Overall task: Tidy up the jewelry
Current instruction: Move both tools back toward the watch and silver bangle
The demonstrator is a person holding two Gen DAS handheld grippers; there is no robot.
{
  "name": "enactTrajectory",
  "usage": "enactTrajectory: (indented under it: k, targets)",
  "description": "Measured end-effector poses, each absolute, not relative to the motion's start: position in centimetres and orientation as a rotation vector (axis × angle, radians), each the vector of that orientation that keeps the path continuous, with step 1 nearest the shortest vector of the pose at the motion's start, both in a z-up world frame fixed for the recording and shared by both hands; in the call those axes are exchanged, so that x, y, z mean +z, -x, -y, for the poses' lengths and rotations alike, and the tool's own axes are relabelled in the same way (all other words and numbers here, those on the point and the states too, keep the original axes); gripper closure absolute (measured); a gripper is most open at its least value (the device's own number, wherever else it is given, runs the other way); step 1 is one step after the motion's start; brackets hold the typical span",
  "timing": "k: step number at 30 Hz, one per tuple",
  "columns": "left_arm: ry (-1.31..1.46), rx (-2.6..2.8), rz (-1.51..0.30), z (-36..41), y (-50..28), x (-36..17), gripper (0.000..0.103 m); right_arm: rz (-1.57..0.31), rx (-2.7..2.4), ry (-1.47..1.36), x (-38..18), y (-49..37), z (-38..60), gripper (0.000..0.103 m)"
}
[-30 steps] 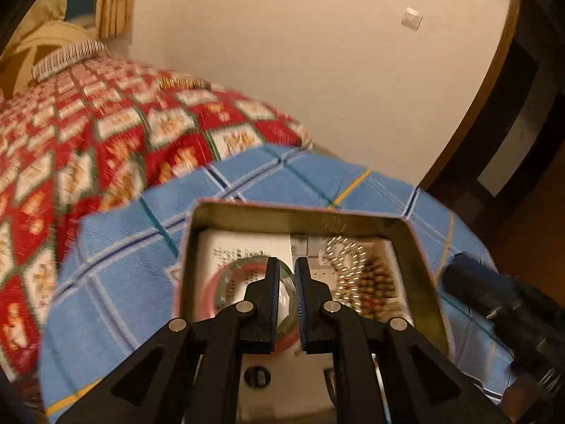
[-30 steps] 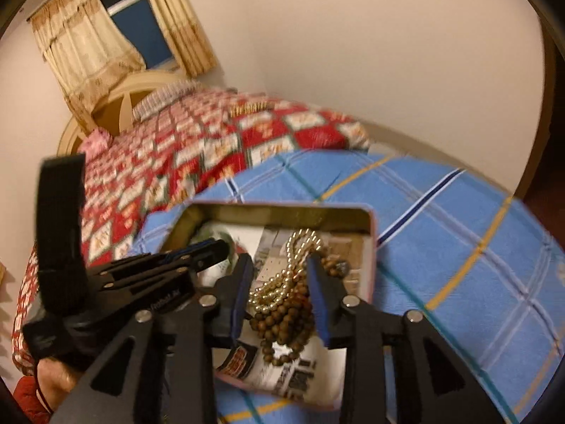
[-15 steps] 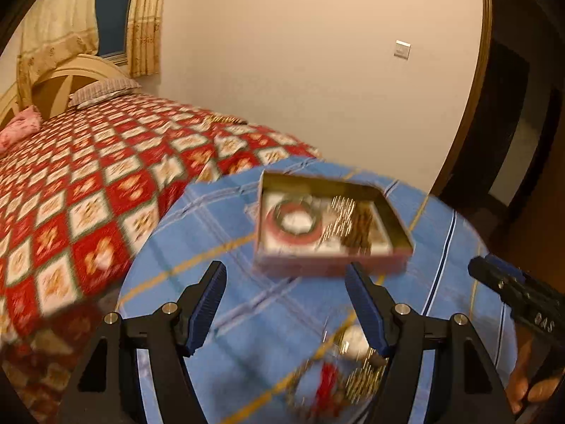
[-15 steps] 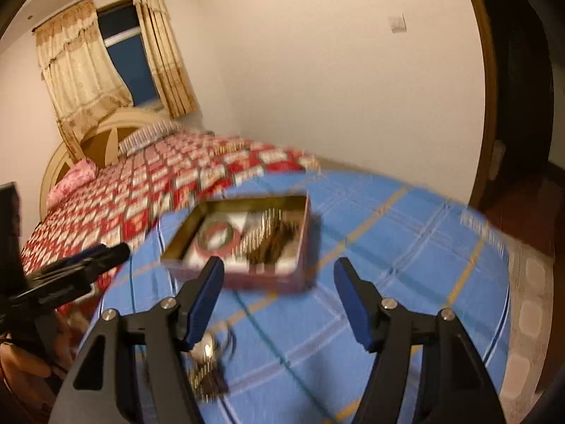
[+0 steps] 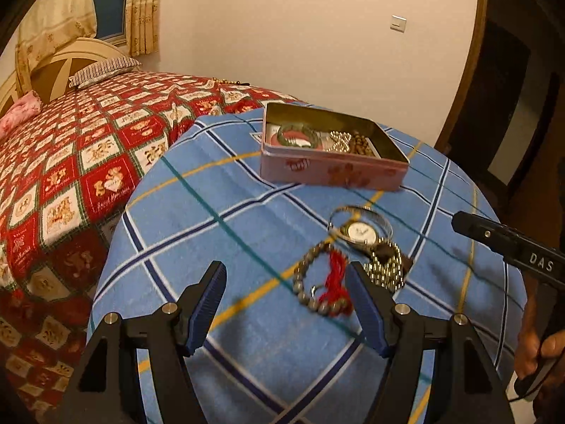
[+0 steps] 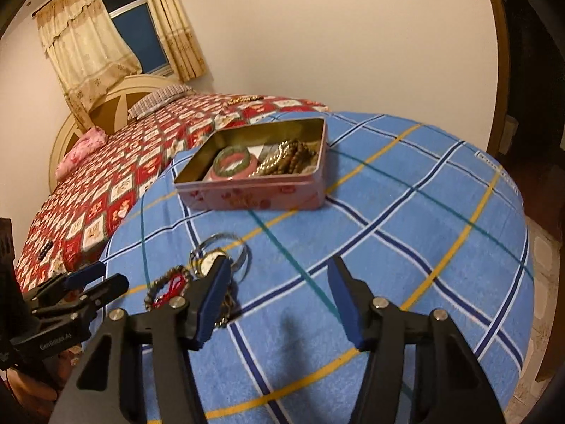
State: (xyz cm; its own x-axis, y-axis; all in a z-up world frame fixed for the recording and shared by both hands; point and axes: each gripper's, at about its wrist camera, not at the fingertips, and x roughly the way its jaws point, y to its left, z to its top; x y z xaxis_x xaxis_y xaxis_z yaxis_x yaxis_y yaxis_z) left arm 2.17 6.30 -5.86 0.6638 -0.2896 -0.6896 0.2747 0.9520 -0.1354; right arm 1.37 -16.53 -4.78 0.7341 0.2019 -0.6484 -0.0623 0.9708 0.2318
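Both sets of jaws stand apart with nothing between their pads. The left gripper hangs above the blue checked cloth that covers the round surface; the right gripper's jaws have just been closing a little, over bare cloth.

Just beyond the left gripper's right pad, at about 1 o'clock from it, lies a bead bracelet with a red tassel, and touching it on the far right a heap of small metal beads. A wristwatch with a metal band lies just past those, at 12 o'clock from the heap.

Farther on, near the surface's far edge, sits a pink tin, lid off. Inside it, a green bangle lies at 9 o'clock, a pale bead string in the middle, and brown wooden beads at 3 o'clock.

Beyond, at 10 o'clock, stretches a bed with a red patterned cover.
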Motion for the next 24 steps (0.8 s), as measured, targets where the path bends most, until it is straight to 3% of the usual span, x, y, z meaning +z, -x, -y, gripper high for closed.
enactTrajectory:
  k: [4, 18, 24]
  targets:
    - [0.026, -0.326, -0.804, -6.6, -1.9, -6.6, 0.033, -0.760, 0.170, -0.193, -5.5, -1.2, 15.7, 0.052]
    - [0.034, -0.335, -0.758, -8.0, -1.3, -5.8, 0.033, -0.865, 0.263, -0.287, -6.8, -6.7, 14.3, 0.053]
    - [0.028, -0.340, -0.759, -8.4, -1.3, -5.8, 0.033, -0.979, 0.212, -0.201, -8.9, -9.2, 11.9, 0.069]
